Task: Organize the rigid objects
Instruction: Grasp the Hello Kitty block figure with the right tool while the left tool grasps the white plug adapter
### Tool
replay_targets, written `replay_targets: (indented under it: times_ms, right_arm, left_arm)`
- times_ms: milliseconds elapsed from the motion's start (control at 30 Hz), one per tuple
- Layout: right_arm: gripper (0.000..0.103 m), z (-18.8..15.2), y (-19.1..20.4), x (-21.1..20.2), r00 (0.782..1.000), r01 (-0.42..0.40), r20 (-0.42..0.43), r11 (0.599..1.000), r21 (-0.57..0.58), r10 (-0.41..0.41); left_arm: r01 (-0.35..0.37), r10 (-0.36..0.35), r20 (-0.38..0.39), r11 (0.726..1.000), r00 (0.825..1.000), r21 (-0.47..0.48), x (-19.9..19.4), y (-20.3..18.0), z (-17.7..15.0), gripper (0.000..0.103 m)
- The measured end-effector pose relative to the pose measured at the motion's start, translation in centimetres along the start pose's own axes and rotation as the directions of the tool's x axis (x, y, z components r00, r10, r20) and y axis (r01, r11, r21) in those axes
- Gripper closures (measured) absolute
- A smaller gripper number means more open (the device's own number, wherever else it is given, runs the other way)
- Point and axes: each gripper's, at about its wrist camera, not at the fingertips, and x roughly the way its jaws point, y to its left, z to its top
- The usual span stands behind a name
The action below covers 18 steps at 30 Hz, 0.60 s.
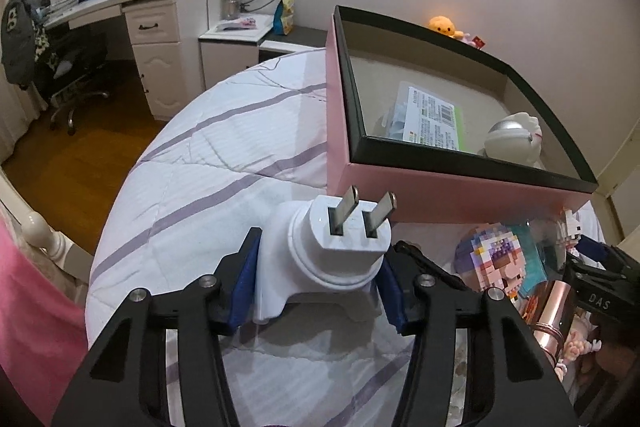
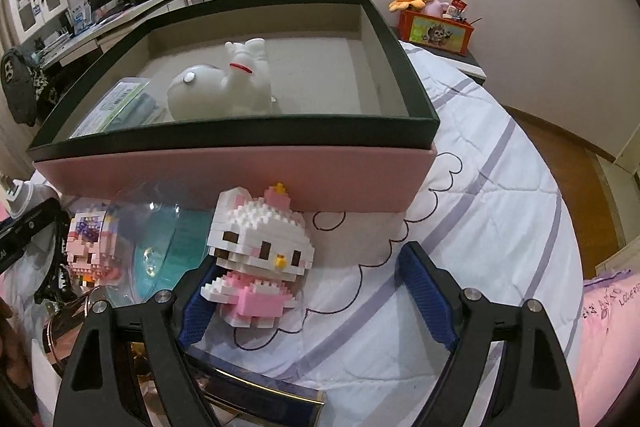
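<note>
A: The white plug adapter (image 1: 320, 259) is pinched in the left gripper (image 1: 318, 281), above the bed (image 1: 192, 163), short of the pink box (image 1: 400, 183).

B: Smooth shell; it may twist loose. The right gripper (image 2: 316, 301) gapes wide beside the block kitty figure (image 2: 260, 255), likely toppling it.

"DAS" in white on black right tongs (image 1: 600, 301). Printed label (image 1: 434, 117) in box: unreadable.

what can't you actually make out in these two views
- Left wrist view: the label text on the clear packet in the pink box is too small to read.
- Left wrist view: the white plug body's lower part is hidden behind the left gripper.
- Right wrist view: the clear dome blurs what lies behind it.
</note>
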Motion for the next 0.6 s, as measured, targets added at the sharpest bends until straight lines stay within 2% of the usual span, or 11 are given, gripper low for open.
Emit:
replay_targets:
  times_ms: [67, 200, 233, 600]
  right_arm:
    - [0.019, 0.1, -0.1, -0.3, 1.000, -0.024, 0.006, 1.000, 0.019, 0.024]
    - [0.054, 0.0, -0.1, -1.2, 0.997, -0.069, 0.029, 0.997, 0.024, 0.068]
    - [0.058, 0.1, 0.0, -1.3, 0.996, -0.084, 0.030, 0.996, 0.021, 0.083]
    - [0.060, -0.5, 0.2, -3.6, 0.982, -0.181, 0.066, 0.983, 0.028, 0.179]
  left_arm:
    - [0.003, -0.003, 0.002, 1.000, 1.000, -0.001, -0.2, 0.1, -0.1, 0.049]
    - [0.009, -0.009, 0.005, 1.000, 1.000, -0.003, -0.6, 0.3, -0.4, 0.050]
    - [0.010, -0.010, 0.007, 1.000, 1.000, -0.002, -0.8, 0.3, -0.4, 0.050]
    - [0.030, -0.030, 0.035, 0.999, 0.999, 0.017, -2.9, 0.4, -0.7, 0.050]
